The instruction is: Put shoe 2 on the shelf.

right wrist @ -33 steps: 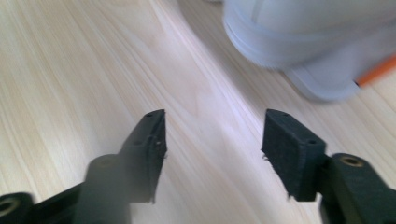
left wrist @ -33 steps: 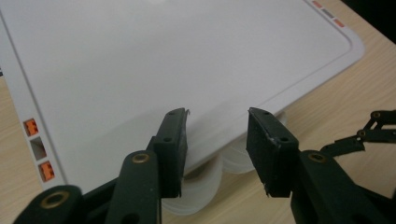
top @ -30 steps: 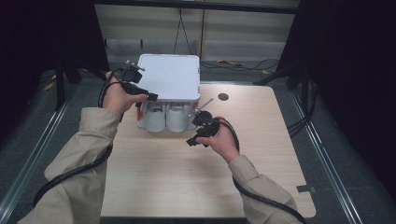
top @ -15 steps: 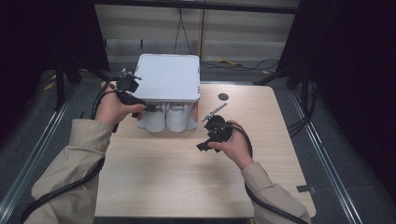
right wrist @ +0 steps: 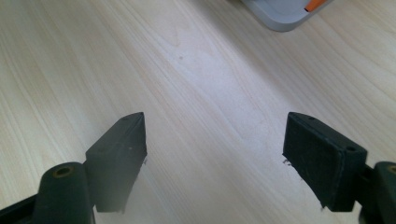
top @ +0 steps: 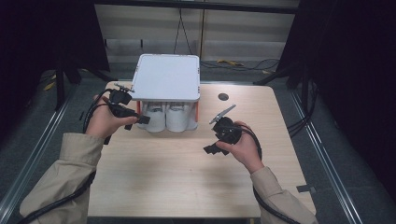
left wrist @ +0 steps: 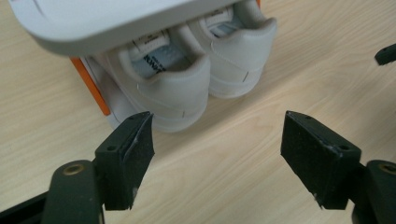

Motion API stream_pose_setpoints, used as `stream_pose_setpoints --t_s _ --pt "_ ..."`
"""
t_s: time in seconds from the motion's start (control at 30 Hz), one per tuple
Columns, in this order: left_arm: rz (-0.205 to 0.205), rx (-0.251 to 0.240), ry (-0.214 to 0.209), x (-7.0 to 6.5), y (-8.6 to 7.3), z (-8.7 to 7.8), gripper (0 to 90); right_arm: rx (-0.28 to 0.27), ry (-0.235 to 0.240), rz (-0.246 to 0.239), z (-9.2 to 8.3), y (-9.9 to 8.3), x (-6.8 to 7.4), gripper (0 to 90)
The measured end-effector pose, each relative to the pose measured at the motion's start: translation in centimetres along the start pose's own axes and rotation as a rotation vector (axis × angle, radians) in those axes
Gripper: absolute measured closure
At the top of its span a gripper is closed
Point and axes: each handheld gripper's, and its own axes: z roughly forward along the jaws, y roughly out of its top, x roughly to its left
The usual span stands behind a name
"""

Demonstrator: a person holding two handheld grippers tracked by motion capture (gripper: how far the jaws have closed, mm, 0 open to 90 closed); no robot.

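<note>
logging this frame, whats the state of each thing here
shoe box: lid on top, front open, heels showing
white shoes: paired inside the box, heels outward, untouched
left tongs: just opened, nothing between them
right tongs: just opened, empty, over bare table

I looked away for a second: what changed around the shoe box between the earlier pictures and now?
Both hands pulled back from the box toward the person. The left tool drew off to the box's left, the right tool came away over the table; the jaws of both have just been opening, nothing between them. The box, its lid and the white shoes stayed put.
</note>
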Motion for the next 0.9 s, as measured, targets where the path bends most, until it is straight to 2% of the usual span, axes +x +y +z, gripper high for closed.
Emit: stream_pose_setpoints --t_s 0.27,0.5,0.77,0.87,0.9 --pt "0.01 0.036 -0.02 0.2 -2.2 0.9 23.3 -0.005 -0.015 -0.012 -0.7 -1.5 -0.3 18.8" --pt "0.001 0.032 -0.025 0.3 -3.8 1.4 23.7 0.006 -0.043 -0.018 -1.1 -3.2 -0.5 18.8" --pt "0.004 0.042 -0.036 0.5 -5.3 2.1 23.6 -0.008 -0.037 0.017 -1.8 -5.6 -1.1 18.8" --pt "-0.004 0.05 -0.044 0.6 -6.0 2.4 23.0 0.0 -0.044 0.028 -2.0 -6.8 -1.4 18.9" --pt "0.004 0.056 -0.041 0.6 -6.2 2.5 22.8 0.005 -0.044 0.03 -2.0 -7.2 -1.6 19.0"
